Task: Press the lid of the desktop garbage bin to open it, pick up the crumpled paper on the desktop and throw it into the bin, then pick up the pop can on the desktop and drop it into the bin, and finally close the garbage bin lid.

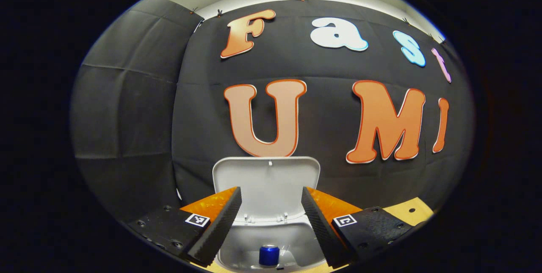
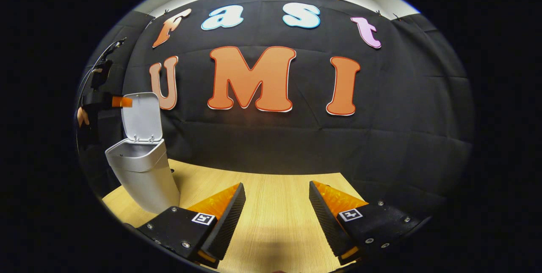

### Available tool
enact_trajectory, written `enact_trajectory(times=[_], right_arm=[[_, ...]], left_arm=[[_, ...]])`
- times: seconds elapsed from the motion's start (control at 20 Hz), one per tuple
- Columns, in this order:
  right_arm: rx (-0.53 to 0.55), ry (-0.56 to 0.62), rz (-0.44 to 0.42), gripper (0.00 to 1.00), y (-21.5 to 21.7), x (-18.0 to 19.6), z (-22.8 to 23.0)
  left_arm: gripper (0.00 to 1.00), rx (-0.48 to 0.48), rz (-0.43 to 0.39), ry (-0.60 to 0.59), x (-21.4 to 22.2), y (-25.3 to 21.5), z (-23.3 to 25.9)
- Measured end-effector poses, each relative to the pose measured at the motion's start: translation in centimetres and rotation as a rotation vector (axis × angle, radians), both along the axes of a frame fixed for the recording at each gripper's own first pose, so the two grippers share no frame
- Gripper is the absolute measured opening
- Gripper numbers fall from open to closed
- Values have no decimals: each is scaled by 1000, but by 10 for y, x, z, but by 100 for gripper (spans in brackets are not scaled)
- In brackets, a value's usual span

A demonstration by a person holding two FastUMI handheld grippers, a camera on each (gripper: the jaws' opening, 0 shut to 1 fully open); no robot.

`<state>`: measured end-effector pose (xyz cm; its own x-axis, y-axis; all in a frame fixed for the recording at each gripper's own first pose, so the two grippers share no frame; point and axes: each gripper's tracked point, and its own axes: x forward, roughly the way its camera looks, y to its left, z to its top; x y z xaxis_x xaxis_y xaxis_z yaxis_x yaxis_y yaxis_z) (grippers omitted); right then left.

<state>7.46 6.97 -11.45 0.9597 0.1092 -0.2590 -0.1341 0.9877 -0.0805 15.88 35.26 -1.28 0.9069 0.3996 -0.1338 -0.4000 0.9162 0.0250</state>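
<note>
Nearest the lens in the left gripper view, the left tongs are seen with the fingers spread wide apart and nothing held between them. Directly below and ahead of these tongs the garbage bin is located, and its mouth is framed between the two fingers. The lid is raised upright at the far side of the bin, against the black cloth wall. Inside the bin, the pop can is seen standing with its top toward the camera. The crumpled paper cannot be made out inside the bin.

In the right gripper view, the right tongs are likewise held wide open, and nothing is gripped. They are positioned above a bare stretch of the wooden table, well apart from the bin. The garbage bin is shown at the left of that view, standing on the table near its far left corner, with the lid open and tilted slightly back. Just beside the upper edge of the lid, the left tongs are visible farther off, held by a hand; from this view it cannot be told whether they touch the lid.
</note>
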Motion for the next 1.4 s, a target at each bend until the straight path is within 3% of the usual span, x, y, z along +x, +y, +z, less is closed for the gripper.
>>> enact_trajectory(times=[0.3, 0.65, 0.85, 1.15, 1.4], right_arm=[[-3, -5, -4, 90, 0, 0, 2], [-4, -1, -23, 90, -4, -1, 3], [-1, 6, -34, 90, -9, -1, 1], [-3, 12, -22, 90, -7, 1, -1], [2, 12, -1, 90, -2, 3, -2]], left_arm=[[92, 16, 7, -36, 40, 24, 50], [92, -10, 15, 15, 81, 49, 43], [92, -59, 33, 70, 84, 56, 16], [90, 6, 25, 106, 77, 51, 14], [90, 1, 16, 105, 47, 32, 10]])
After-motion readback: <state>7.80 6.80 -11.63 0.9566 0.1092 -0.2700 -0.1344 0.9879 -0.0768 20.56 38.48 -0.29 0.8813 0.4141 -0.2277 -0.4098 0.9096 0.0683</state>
